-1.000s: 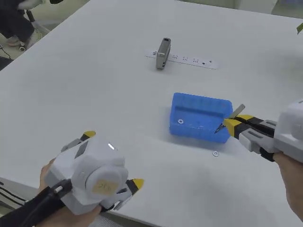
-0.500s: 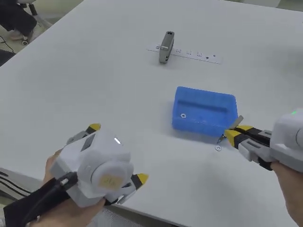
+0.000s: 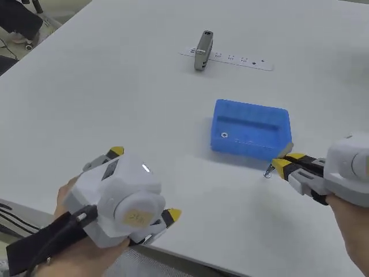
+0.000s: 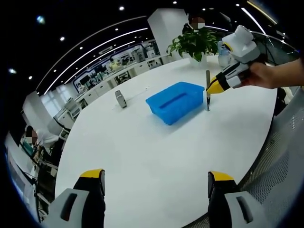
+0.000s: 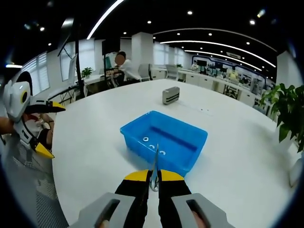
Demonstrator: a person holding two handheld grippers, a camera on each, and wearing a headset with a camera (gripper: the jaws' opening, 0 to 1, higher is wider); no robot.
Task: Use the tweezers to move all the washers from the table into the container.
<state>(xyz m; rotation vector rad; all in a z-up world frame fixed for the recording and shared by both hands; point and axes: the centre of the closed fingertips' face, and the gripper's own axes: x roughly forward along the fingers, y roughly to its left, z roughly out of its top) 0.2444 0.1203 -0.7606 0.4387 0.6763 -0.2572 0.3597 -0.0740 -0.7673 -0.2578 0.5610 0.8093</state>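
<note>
In the head view the right gripper (image 3: 281, 165) is clamped on the tweezers (image 3: 269, 170), whose tip is down at the table (image 3: 115, 86) just beside the blue container (image 3: 251, 130); a washer under it cannot be made out. In the left gripper view the left gripper (image 4: 156, 175) is held wide and empty, well apart. In the right gripper view three washers (image 5: 146, 139) are seen inside the container, so any remaining one should be pinched squarely and lifted clear of the wall.

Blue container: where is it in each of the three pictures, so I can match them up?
Head view: the blue container sits right of centre.
Left gripper view: the container is above centre.
Right gripper view: the container is at centre, beyond the tweezers.
Shared landmark: the small grey box standing beyond it.
</note>
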